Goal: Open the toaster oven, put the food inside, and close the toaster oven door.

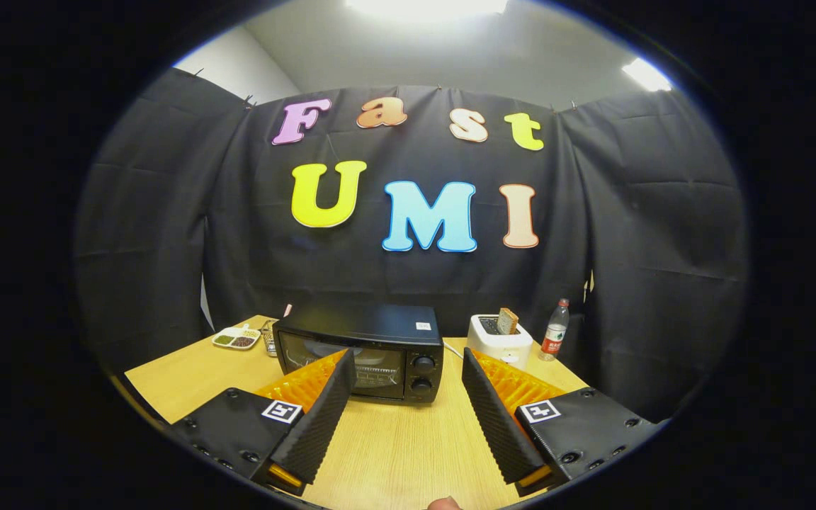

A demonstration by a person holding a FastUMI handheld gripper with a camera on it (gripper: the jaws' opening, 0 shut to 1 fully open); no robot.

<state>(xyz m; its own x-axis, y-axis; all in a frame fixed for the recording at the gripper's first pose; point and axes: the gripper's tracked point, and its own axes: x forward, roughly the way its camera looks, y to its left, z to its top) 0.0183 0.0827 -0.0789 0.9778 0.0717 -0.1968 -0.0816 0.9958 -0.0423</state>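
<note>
**Toaster oven shut, gripper spread wide over bare table**

The toaster oven (360,352) sits at lower centre of the frame, on the far half of the wooden table (394,453), just beyond the fingertips. It is a boxy black appliance with a matte top that bears a small white sticker near its right rear corner. Its door is closed: a dark glass pane covers the left and middle of the front, and a wire rack glints faintly behind it. Two round black knobs (422,373) are stacked one above the other on the right-hand panel.

The gripper (404,368) is spread wide, with nothing between its fingers but pale table. Each finger is a black wedge with a finely ribbed inner pad, backed by ridged orange plastic and a black block carrying a square black-and-white marker. The left fingertip overlaps the oven's glass in the picture; whether it touches cannot be told.

To the right of the oven stands a white slot toaster (499,343) with a brown slice of toast (507,320) upright in it, and just beyond that a clear plastic bottle (555,331) with a red label. Left of the oven, a small white divided dish (236,338) holds dark and greenish bits. The table has a light wood grain and a smooth finish.
</note>
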